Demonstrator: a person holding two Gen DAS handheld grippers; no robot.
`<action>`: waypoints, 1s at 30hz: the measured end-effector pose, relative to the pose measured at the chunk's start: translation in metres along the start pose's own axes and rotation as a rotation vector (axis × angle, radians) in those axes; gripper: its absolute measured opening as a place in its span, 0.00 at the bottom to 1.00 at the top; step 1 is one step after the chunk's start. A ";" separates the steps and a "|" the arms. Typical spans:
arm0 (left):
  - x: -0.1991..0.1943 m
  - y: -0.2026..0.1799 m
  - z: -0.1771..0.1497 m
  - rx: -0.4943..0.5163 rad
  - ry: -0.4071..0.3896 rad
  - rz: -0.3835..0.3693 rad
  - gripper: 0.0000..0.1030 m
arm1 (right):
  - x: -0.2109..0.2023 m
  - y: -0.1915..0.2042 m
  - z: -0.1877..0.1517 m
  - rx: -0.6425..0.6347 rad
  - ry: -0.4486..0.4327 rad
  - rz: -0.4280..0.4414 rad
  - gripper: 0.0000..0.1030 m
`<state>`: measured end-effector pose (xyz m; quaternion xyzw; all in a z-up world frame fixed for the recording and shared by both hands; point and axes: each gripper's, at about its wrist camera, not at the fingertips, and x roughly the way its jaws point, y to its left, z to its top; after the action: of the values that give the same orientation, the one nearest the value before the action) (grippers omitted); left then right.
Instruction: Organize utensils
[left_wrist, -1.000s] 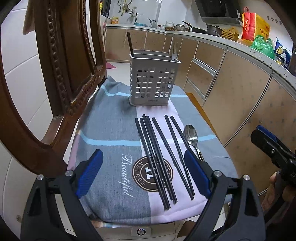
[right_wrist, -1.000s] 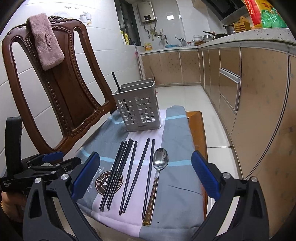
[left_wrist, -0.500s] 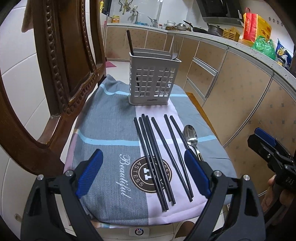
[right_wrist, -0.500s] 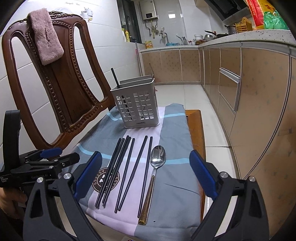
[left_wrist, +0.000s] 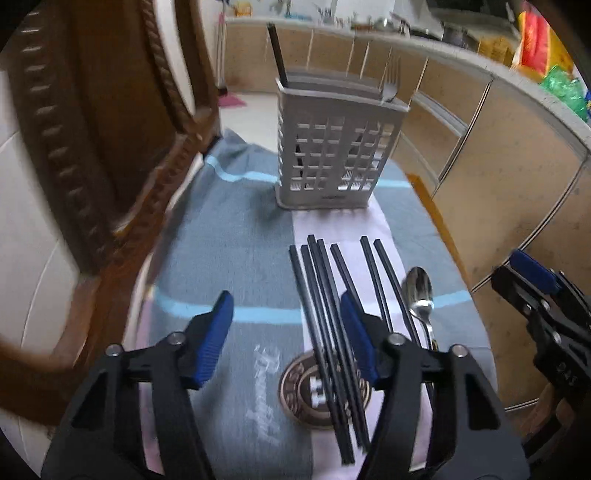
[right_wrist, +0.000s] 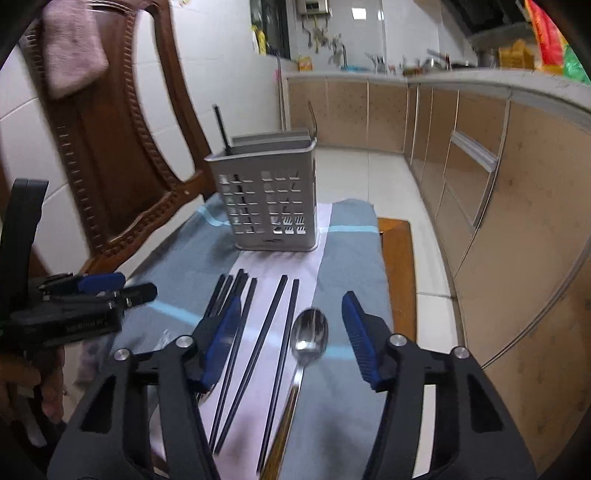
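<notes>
Several black chopsticks (left_wrist: 325, 325) lie side by side on a blue-grey cloth (left_wrist: 236, 258), with a metal spoon (left_wrist: 419, 295) to their right. Behind them stands a grey slotted utensil holder (left_wrist: 332, 158) with a black chopstick and a fork in it. My left gripper (left_wrist: 286, 325) hovers over the cloth left of the chopsticks, jaws closing with nothing between them. In the right wrist view my right gripper (right_wrist: 291, 332) hangs above the spoon (right_wrist: 308, 338) and two chopsticks (right_wrist: 275, 314), jaws closing, pads not touching anything. The holder (right_wrist: 269, 199) is farther back.
A carved wooden chair back (right_wrist: 122, 122) with a pink towel (right_wrist: 70, 51) rises at the left. Kitchen cabinets (right_wrist: 480, 184) run along the right. The cloth covers a chair seat, whose wooden edge (right_wrist: 399, 266) shows at the right. A person's hand (right_wrist: 40, 380) holds the left gripper.
Both grippers have moved forward toward the utensils and the holder, and both pairs of jaws have narrowed. The utensils lie where they were.
</notes>
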<state>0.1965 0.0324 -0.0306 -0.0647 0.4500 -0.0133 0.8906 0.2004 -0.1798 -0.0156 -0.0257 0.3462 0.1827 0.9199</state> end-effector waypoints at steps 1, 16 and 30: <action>0.009 -0.001 0.006 0.002 0.019 0.003 0.55 | 0.017 -0.003 0.007 0.007 0.036 -0.004 0.54; 0.111 0.012 0.030 -0.048 0.222 0.065 0.50 | 0.154 0.006 0.017 -0.104 0.340 -0.094 0.42; 0.111 0.000 0.052 -0.058 0.234 0.068 0.50 | 0.179 0.012 0.016 -0.119 0.392 -0.123 0.40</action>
<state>0.3037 0.0290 -0.0889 -0.0733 0.5531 0.0225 0.8296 0.3307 -0.1085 -0.1181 -0.1361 0.5048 0.1377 0.8412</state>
